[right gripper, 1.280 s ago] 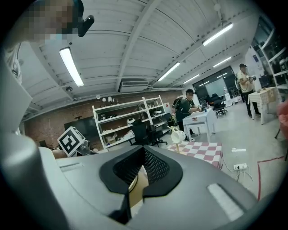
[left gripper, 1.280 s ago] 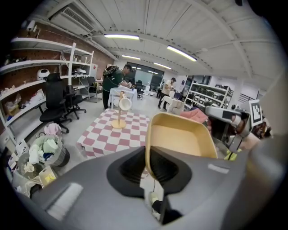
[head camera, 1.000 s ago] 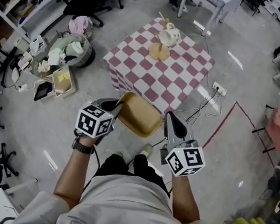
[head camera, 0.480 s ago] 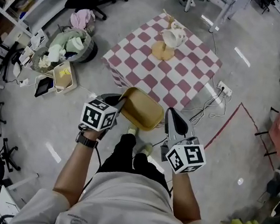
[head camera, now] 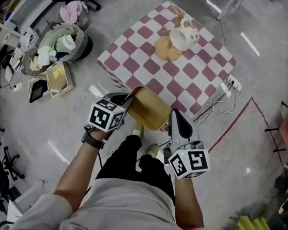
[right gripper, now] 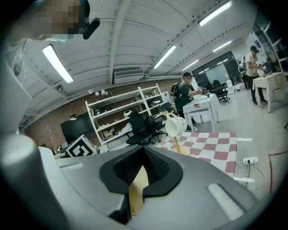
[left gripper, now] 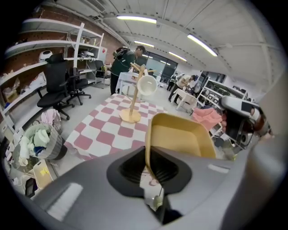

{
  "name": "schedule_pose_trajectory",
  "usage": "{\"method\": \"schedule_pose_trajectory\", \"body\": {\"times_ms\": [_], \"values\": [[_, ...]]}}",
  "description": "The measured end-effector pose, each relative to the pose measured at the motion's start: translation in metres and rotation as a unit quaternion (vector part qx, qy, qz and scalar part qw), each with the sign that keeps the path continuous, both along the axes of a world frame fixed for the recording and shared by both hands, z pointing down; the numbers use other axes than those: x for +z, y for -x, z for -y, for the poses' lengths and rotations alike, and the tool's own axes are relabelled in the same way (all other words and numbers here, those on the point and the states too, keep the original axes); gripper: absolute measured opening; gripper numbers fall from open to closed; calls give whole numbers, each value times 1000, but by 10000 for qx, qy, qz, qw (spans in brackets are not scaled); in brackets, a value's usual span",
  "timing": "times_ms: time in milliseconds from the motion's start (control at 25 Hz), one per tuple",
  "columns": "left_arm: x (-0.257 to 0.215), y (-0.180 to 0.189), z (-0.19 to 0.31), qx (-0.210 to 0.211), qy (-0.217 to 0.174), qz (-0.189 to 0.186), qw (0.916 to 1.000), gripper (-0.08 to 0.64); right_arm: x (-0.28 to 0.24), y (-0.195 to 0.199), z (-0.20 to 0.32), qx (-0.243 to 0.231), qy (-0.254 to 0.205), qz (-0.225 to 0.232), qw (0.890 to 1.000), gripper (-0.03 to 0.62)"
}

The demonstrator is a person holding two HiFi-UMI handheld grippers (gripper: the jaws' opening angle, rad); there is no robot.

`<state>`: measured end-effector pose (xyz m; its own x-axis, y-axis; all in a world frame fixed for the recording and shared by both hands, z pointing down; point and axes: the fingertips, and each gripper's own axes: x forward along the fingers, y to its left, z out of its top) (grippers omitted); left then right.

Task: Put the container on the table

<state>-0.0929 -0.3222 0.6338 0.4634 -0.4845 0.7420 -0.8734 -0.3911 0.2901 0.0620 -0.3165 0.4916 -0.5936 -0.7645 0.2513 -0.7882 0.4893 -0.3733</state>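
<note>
Left gripper (head camera: 124, 106) and right gripper (head camera: 174, 122) each clamped on yellow container (head camera: 148, 108) rim, frame centre; checkered table (head camera: 191, 71) above.

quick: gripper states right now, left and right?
Left gripper: shut on the yellow container, at its rim.
Right gripper: shut on the same container's other side.

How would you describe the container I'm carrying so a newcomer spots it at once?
Start at the pink-checked table. At its near edge, the left gripper and right gripper clamp opposite rims of a shallow rectangular container. It is mustard yellow and empty, unlike the white mug hanging on the table's wooden stand.
</note>
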Motion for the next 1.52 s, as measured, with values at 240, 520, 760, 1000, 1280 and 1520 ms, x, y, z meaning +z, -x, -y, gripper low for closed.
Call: {"method": "schedule_pose_trajectory", "body": {"times_ms": [240, 520, 760, 1000, 1280, 1520], "values": [[46, 5, 27, 50, 182, -12, 9998, 28, 42, 13, 27, 107, 176, 24, 9998, 9], [85, 5, 46, 35, 306, -17, 9995, 28, 77, 17, 41, 145, 273, 39, 9995, 9], [118, 2, 63, 81, 398, 16, 9992, 28, 107, 16, 51, 227, 351, 53, 9991, 9], [142, -1, 78, 65, 469, 62, 9989, 28, 126, 13, 58, 293, 378, 41, 9988, 9], [162, -1, 90, -18, 640, 181, 9978, 29, 137, 10, 62, 388, 397, 101, 9984, 9], [178, -1, 97, -44, 716, 274, 9971, 34, 139, 6, 65, 456, 380, 123, 9982, 9]]}}
